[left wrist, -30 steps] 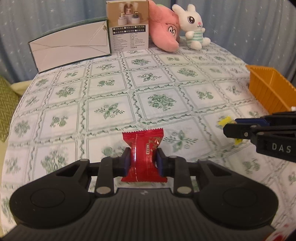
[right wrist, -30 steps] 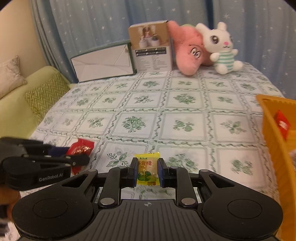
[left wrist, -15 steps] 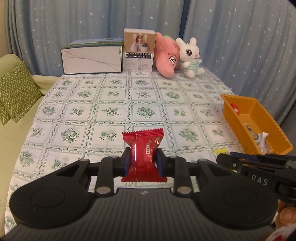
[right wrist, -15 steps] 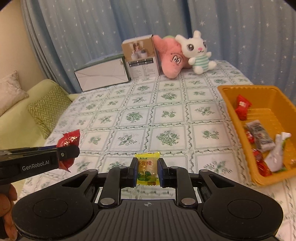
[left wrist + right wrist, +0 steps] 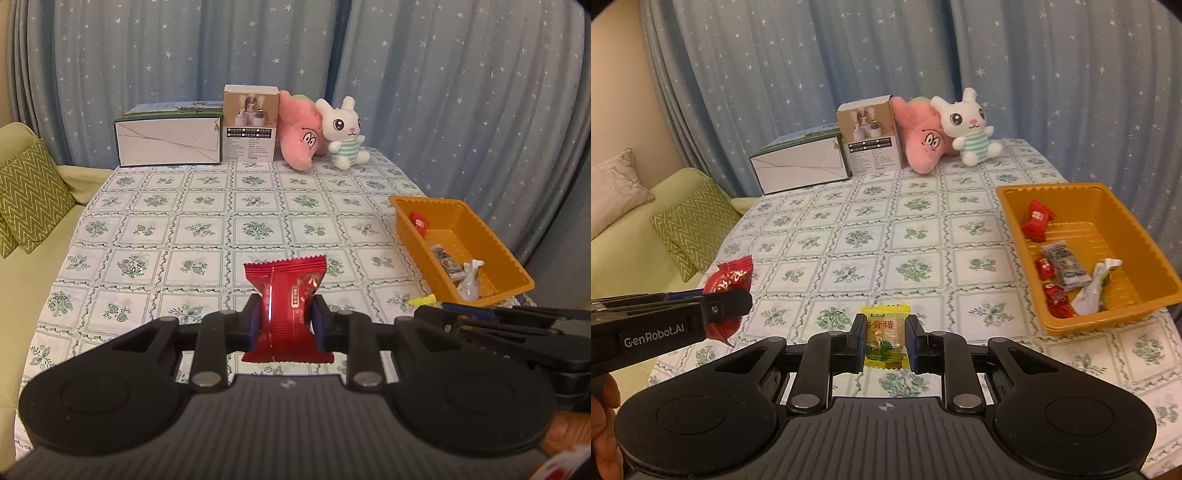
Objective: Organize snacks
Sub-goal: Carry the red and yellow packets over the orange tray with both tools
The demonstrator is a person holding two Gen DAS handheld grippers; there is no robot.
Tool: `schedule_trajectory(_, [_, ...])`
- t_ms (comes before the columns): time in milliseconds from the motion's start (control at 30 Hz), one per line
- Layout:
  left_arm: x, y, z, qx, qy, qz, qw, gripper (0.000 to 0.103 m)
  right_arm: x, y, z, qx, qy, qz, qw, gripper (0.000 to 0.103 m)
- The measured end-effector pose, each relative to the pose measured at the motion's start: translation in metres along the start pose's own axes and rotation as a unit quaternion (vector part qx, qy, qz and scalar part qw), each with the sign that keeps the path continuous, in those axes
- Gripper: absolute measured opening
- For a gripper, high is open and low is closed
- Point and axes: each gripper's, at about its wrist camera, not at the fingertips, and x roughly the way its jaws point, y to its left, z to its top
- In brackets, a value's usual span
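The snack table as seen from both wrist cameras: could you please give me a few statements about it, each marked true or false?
1. The left gripper holds a red snack packet between its jaws. True.
2. The right gripper is empty. False: its jaws are shut on a yellow candy packet.
3. The orange tray already holds several wrapped snacks. True.
4. The white bunny plush sits inside the orange tray. False: it sits at the far end of the table, beside the pink plush.
5. The tray is left of the yellow candy packet in the right wrist view. False: it is to its right.
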Motion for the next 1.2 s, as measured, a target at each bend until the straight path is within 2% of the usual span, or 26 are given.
schedule_trajectory(267, [-0.008, -0.026, 0.000, 0.019, -0.001, -0.021, 0.9996, 0.025, -0.025, -0.017, 0.003, -0.004, -0.011, -0.028, 1.000, 0.022])
schedule_trajectory(500, [-0.006, -0.055, 0.005, 0.034, -0.003, -0.048, 0.9983, 0.025, -0.047, -0.048, 0.005, 0.021, -0.026, -0.051, 0.998, 0.022])
schedule_trajectory(733, [0.003, -0.092, 0.012, 0.049, 0.000, -0.082, 0.9954, 0.025, -0.069, -0.083, 0.004, 0.041, -0.038, -0.090, 0.994, 0.022])
schedule_trajectory(933, [0.012, -0.118, 0.017, 0.063, 0.002, -0.102, 0.9927, 0.025, -0.079, -0.109, 0.003, 0.057, -0.043, -0.119, 0.990, 0.022])
schedule_trajectory(1200, [0.025, -0.147, 0.024, 0.089, 0.003, -0.118, 0.9890, 0.025, -0.083, -0.129, 0.005, 0.069, -0.043, -0.135, 0.988, 0.022])
